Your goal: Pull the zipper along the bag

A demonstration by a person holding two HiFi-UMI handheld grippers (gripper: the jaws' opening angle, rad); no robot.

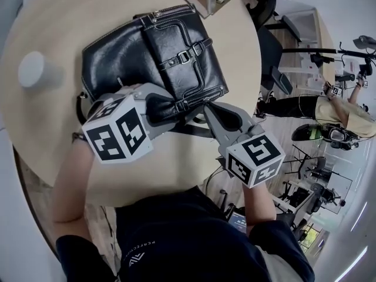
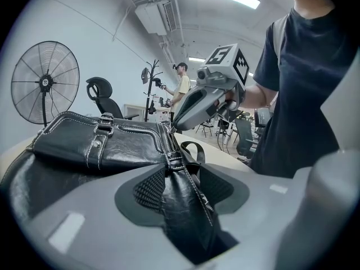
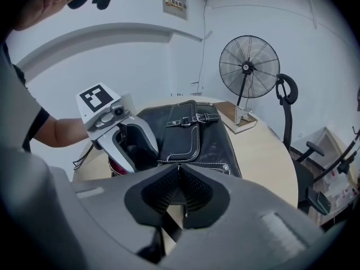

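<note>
Risk: your right gripper (image 3: 179,166) is pinched together on what appears to be the pull (image 3: 185,211). If it drags off the line of the zipper (image 2: 169,142), the thin tab could slip free. Your left gripper (image 2: 181,170) is clamped on the end fold of the bag (image 1: 158,46). If it loosens, the bag would likely slide over the worktop (image 1: 235,40). The zipper runs straight ahead of the left gripper, and the bag's body lies just beyond the right gripper's tips.
</note>
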